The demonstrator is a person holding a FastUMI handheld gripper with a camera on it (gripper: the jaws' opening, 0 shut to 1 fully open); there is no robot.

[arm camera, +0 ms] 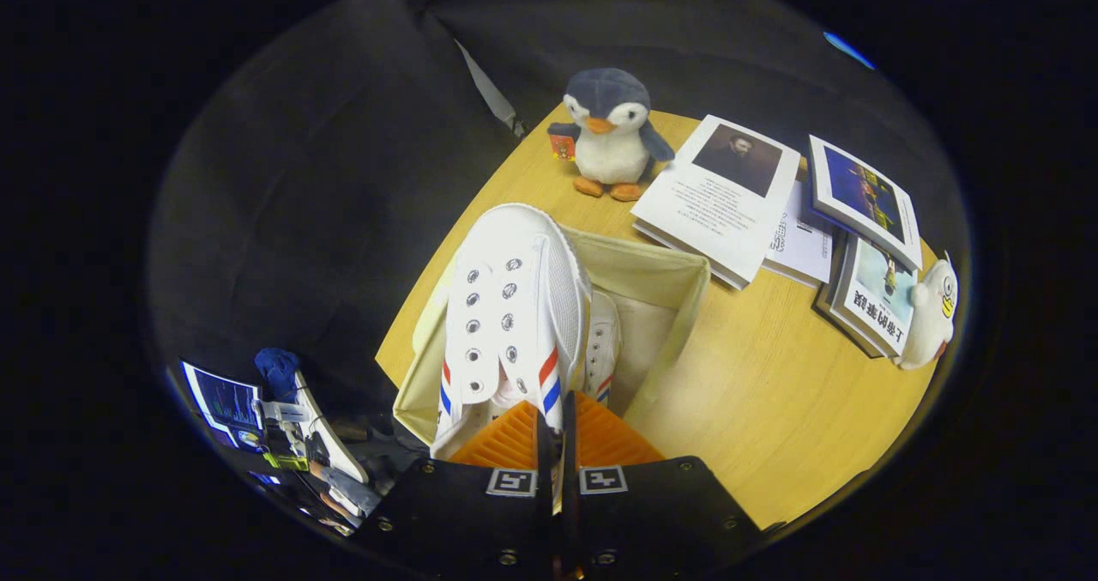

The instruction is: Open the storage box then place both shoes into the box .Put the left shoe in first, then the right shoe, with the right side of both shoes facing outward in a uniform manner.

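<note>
Clutter sits off the bench's left edge: a small screen [225, 402] and a blue-tipped gadget [279, 373], against the dark cloth wall.

Your tool [556, 444] is clenched on the white canvas shoe [515, 306]; its ribbed orange fingers [506, 438] pinch the shoe's side wall where the red and blue stripes run. That shoe is smooth canvas with two rows of metal eyelets and a rounded rubber toe, and it hangs toe-forward above the left half of the storage box [660, 281].

You can see the box is soft cream fabric, open-topped, square, with thin upright walls. A second white shoe [603, 341] with the same stripes already lies inside it, just right of the held one. Free space remains in the box's right part, up to the right wall.

Beyond the box a plush penguin [611, 130] stands near the far rim of the pale wooden bench [755, 409], a small red item [563, 145] touching its left side. Right of it lie flat stacked books [720, 195], then more books [866, 246], and a white plush toy [931, 315] near the bench's right edge. Bare wood lies open to the box's right.
</note>
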